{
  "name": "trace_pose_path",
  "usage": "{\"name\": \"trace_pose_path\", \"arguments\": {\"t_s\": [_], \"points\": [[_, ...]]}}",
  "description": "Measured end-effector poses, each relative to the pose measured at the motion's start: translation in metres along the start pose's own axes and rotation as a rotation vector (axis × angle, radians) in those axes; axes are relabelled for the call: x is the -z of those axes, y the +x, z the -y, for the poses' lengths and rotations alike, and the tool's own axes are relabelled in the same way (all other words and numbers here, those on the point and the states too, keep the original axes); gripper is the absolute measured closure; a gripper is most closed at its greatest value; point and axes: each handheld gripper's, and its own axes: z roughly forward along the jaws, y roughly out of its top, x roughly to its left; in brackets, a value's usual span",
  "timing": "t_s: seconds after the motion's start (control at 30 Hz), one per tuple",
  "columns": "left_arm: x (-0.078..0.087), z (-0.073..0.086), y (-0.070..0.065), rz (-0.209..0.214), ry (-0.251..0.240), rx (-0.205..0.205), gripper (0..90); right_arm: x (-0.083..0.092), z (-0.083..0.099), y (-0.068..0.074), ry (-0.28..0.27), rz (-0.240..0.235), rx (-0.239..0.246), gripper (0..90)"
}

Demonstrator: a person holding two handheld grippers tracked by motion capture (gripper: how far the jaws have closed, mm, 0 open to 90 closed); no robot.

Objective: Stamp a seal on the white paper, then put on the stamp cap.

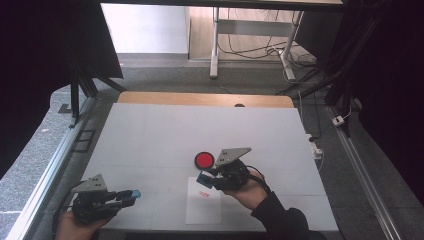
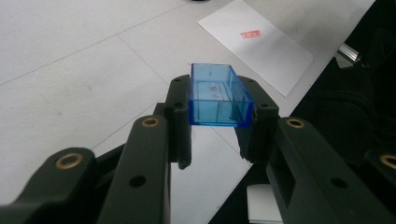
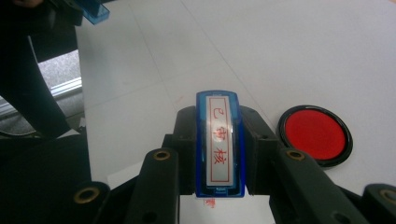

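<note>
Right gripper (image 1: 207, 178) jaws clamp the blue rectangular stamp (image 3: 219, 142) above the white paper sheet (image 1: 204, 207), left gripper (image 1: 127, 196) jaws clamp its clear blue plastic cap (image 2: 218, 94) at near left; a tilted press would likely smear.

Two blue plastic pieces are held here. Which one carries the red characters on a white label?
The stamp in the right gripper: its top shows a white label with red characters. The piece in the left gripper is an open, hollow blue cap.

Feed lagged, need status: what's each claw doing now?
Left claw: shut on the blue cap.
Right claw: shut on the stamp.
</note>
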Motion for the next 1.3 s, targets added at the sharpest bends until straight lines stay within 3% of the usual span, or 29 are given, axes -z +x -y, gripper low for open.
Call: {"name": "trace_pose_path", "arguments": {"t_s": [0.27,0.7,1.0,1.3], "points": [[0.000,0.000,0.000,0.002,0.001,-0.001,68.2,0.010,-0.005,0.001,-0.042,-0.011,-0.002,70.6],[0.000,-0.001,0.000,0.021,-0.002,-0.001,68.3,0.016,-0.009,0.001,-0.063,-0.023,-0.010,70.6],[-0.006,-0.013,-0.007,0.051,0.014,-0.074,68.3,0.018,-0.012,0.004,-0.073,-0.049,0.003,70.6],[-0.019,-0.031,-0.012,0.111,0.022,-0.112,68.3,0.019,-0.014,0.007,-0.079,-0.075,0.004,70.6]]}}
